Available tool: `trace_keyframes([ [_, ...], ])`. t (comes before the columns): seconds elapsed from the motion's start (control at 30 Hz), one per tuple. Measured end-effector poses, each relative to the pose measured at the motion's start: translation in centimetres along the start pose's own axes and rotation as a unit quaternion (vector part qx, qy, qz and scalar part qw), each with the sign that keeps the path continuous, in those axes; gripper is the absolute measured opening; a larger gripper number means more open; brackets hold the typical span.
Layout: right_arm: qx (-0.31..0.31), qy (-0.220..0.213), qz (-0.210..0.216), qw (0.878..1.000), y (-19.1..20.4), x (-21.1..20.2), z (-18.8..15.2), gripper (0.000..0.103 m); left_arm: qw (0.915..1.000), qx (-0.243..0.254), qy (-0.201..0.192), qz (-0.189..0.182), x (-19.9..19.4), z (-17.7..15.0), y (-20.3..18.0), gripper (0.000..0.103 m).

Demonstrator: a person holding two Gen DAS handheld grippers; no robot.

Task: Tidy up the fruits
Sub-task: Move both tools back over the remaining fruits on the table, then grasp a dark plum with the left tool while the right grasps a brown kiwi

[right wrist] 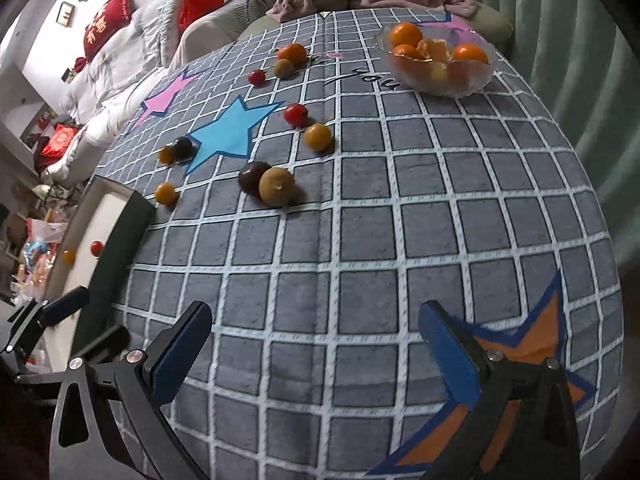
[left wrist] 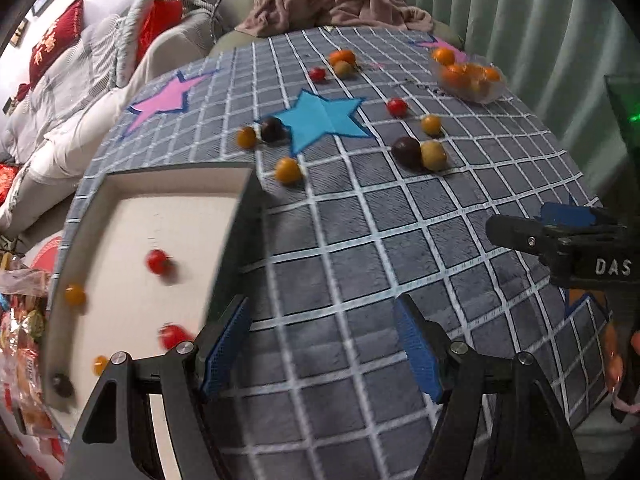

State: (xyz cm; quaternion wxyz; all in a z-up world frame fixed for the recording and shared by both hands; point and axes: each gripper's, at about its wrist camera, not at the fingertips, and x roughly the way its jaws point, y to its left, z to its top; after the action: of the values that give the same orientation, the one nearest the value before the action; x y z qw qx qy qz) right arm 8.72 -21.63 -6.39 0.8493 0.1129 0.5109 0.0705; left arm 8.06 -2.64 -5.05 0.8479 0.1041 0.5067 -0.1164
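Small fruits lie scattered on the grey checked tablecloth: a dark plum beside a green-yellow fruit, red cherry tomatoes, orange ones. A dark-rimmed white tray at the left holds several small tomatoes. A glass bowl holds oranges at the far right. My left gripper is open and empty over the cloth next to the tray. My right gripper is open and empty above the near cloth; it also shows in the left wrist view.
A sofa with a pink blanket lies behind the table. White bedding and red cushions are at the left. A green curtain hangs at the right. Snack packets lie left of the tray.
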Motion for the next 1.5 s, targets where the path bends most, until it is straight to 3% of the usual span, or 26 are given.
trace_keyframes([
  [0.27, -0.05, -0.023, 0.003, 0.998, 1.4, 2.1, 1.8, 0.099, 0.9999, 0.008, 0.0, 0.007, 3.0, 1.4, -1.2, 0.074],
  [0.47, -0.08, -0.036, 0.004, 0.996, 2.3, 3.4, 3.7, 0.074, 0.9996, 0.017, -0.017, 0.014, 4.4, 2.9, -1.8, 0.074],
  [0.57, -0.096, -0.041, 0.008, 0.994, 2.8, 3.8, 4.2, 0.067, 0.9995, 0.015, -0.025, 0.011, 5.0, 3.9, -2.1, 0.074],
  [0.63, -0.107, -0.046, 0.005, 0.993, 3.0, 3.9, 4.3, 0.055, 0.9993, 0.018, -0.031, 0.011, 5.3, 4.4, -2.4, 0.074],
  [0.7, -0.114, -0.048, 0.006, 0.992, 2.9, 3.9, 4.3, 0.027, 0.9989, 0.025, -0.039, 0.012, 5.7, 5.1, -2.9, 0.074],
  [1.17, -0.021, -0.073, 0.001, 0.997, -4.2, 1.9, 4.0, 0.027, 0.9918, 0.086, -0.094, 0.014, 7.5, 9.0, -7.4, 0.074],
  [1.2, -0.02, -0.075, 0.002, 0.997, -4.4, 1.8, 3.9, 0.027, 0.9919, 0.083, -0.096, 0.01, 7.5, 9.1, -7.3, 0.071],
  [1.23, -0.02, -0.075, 0.002, 0.997, -4.6, 1.7, 3.8, 0.027, 0.9923, 0.078, -0.097, 0.0, 7.6, 9.2, -7.1, 0.055],
  [1.33, -0.02, -0.076, 0.003, 0.997, -4.6, 1.5, 3.4, 0.027, 0.9927, 0.072, -0.093, -0.024, 7.6, 9.3, -7.2, 0.029],
  [1.5, -0.019, -0.076, 0.003, 0.997, -4.6, 1.0, 2.4, 0.027, 0.992, 0.074, -0.101, -0.012, 7.0, 8.1, -7.5, 0.028],
])
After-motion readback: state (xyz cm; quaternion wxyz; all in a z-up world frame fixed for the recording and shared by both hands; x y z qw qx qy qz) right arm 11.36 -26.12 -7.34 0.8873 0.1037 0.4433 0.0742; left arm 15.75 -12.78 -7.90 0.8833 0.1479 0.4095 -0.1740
